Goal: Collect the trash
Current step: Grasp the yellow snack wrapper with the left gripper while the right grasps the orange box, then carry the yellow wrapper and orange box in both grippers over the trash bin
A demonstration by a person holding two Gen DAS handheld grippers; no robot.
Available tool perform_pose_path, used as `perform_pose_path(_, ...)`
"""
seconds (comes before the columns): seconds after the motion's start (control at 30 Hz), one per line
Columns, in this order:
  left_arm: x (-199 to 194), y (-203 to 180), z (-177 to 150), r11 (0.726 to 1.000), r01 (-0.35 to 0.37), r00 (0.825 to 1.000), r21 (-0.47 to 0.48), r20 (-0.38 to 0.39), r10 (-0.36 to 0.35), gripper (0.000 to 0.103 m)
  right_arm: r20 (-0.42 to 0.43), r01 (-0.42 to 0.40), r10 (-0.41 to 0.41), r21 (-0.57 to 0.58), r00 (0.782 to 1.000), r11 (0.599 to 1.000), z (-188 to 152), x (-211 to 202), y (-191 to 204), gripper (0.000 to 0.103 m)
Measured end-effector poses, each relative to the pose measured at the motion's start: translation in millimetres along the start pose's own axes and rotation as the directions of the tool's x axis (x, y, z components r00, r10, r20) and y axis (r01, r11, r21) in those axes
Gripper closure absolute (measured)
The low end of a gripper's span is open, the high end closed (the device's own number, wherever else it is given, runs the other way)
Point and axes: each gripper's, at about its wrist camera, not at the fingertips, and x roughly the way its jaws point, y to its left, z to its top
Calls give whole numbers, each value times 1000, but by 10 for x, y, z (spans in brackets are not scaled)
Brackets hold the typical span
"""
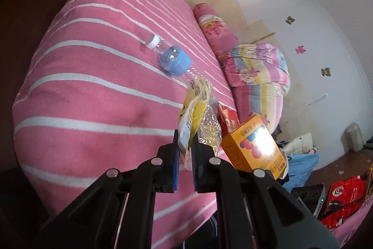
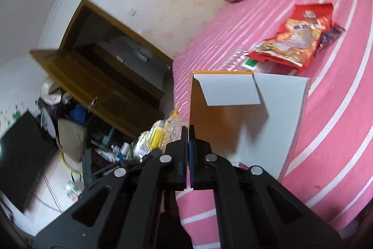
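Observation:
In the left wrist view my left gripper (image 1: 185, 139) is shut on a crumpled yellow and clear plastic wrapper (image 1: 195, 106), held above the pink striped bed (image 1: 93, 85). An orange carton (image 1: 251, 146) hangs just right of it. The right wrist view shows my right gripper (image 2: 188, 132) shut on the wall of that open orange carton (image 2: 233, 123), its white flaps up. The wrapper (image 2: 158, 134) shows to its left. A clear bottle (image 1: 170, 57) with a blue label and white cap lies on the bed. A red snack bag (image 2: 296, 39) lies farther up the bed (image 2: 338, 109).
Rolled pink bedding and pillows (image 1: 256, 67) are piled at the head of the bed against the wall. Another red bag (image 1: 345, 200) lies at the lower right. Beside the bed stand a wooden cabinet with an open door (image 2: 98, 76), a dark screen (image 2: 23, 155) and floor clutter.

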Motion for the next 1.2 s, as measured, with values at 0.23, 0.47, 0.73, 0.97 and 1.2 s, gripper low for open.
perform_pose_path(0.23, -398, -226, -259, 997, 66, 997, 35, 25, -67, 95, 47, -24, 26, -42, 999, 999, -249, -406, 255, 101)
perform_pose_path(0.47, -689, -717, -620, 981, 174, 984, 90, 9, -176, 95, 160, -51, 50, -3, 986, 999, -450, -1155, 337, 101)
perform_pose_path(0.73, -591, -1292, -976, 951, 280, 958, 130, -94, -270, 95, 289, -20, 15, 17, 957, 1000, -437, -1938, 260, 101)
perform_pose_path(0.97, -246, -1653, -1391, 932, 323, 932, 163, -229, -282, 95, 372, 70, -82, 46, 925, 996, -554, -2592, 48, 101)
perform_pose_path(1.2, 268, -1925, -1915, 921, 331, 893, 203, -384, -236, 95, 399, 182, -223, 137, 890, 974, -768, -3055, -404, 101)
